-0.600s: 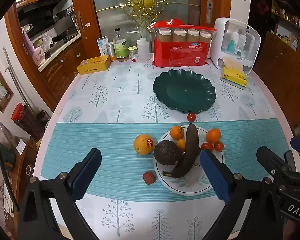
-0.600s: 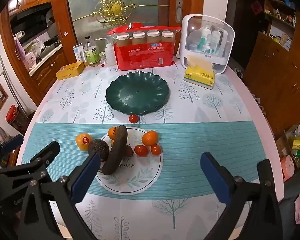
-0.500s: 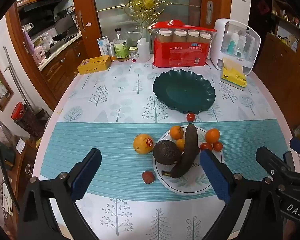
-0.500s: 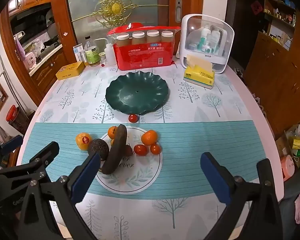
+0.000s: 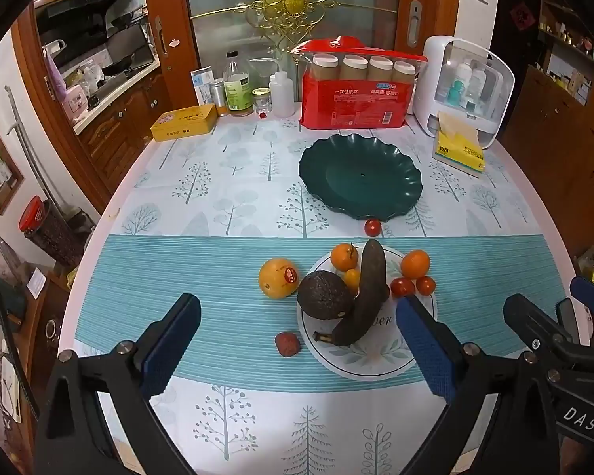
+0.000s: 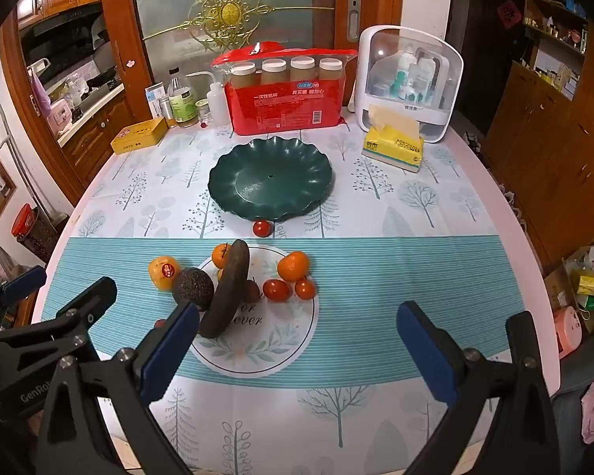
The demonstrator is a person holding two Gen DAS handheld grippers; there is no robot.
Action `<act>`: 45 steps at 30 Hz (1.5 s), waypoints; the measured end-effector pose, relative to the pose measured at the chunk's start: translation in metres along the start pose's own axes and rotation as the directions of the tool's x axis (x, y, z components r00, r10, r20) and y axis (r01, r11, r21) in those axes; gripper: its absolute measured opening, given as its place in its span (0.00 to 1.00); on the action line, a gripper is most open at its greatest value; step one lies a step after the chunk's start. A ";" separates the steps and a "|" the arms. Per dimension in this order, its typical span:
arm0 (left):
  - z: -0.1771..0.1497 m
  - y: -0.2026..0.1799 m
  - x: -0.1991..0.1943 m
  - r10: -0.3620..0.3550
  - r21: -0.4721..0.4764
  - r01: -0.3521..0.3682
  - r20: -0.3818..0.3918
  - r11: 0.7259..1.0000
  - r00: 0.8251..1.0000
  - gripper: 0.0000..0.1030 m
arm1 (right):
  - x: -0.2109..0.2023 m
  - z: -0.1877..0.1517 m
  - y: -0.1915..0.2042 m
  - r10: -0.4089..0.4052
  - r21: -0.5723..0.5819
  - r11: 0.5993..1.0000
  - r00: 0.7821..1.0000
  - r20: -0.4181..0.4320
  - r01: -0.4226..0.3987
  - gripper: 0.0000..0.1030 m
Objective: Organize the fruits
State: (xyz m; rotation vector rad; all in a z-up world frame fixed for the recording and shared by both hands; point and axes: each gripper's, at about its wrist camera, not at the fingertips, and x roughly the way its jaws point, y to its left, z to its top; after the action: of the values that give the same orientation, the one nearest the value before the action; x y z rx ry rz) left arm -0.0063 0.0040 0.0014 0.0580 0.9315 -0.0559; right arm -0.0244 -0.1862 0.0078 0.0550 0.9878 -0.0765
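A round white placemat (image 5: 372, 356) (image 6: 273, 340) lies on the teal table runner. On and around it lie a dark overripe banana (image 5: 366, 293) (image 6: 227, 289), an avocado (image 5: 324, 295) (image 6: 192, 288), small oranges (image 5: 415, 264) (image 6: 293, 265), cherry tomatoes (image 5: 402, 287) (image 6: 275, 289) and a stickered orange (image 5: 278, 278) (image 6: 164, 272). A small red fruit (image 5: 287, 343) lies left of the mat. An empty dark green plate (image 5: 360, 176) (image 6: 271, 178) sits behind, with a lone cherry tomato (image 5: 372, 227) (image 6: 261, 228) at its front edge. My left gripper (image 5: 297, 344) and right gripper (image 6: 297, 348) are open and empty, held above the near table edge.
At the back stand a red pack of paper cups (image 5: 356, 91), a white cosmetics box (image 5: 465, 87), a yellow tissue pack (image 5: 459, 150), bottles (image 5: 237, 87) and a yellow tin (image 5: 184, 122). Wooden cabinets flank the round table.
Both views have shifted very slightly; the fruits and plate sit as before and both grippers stay open.
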 end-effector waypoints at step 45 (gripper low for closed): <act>-0.011 -0.005 -0.013 0.009 -0.024 -0.009 -0.005 1.000 1.000 0.96 | -0.012 -0.003 0.006 0.004 -0.008 1.000 1.000 0.019 -0.004 0.98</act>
State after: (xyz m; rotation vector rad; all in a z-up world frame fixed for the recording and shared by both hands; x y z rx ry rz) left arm -0.0234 0.0002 0.0046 0.0400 0.9364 -0.0366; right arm -0.0330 -0.1795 0.0161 0.0491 0.9693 -0.0693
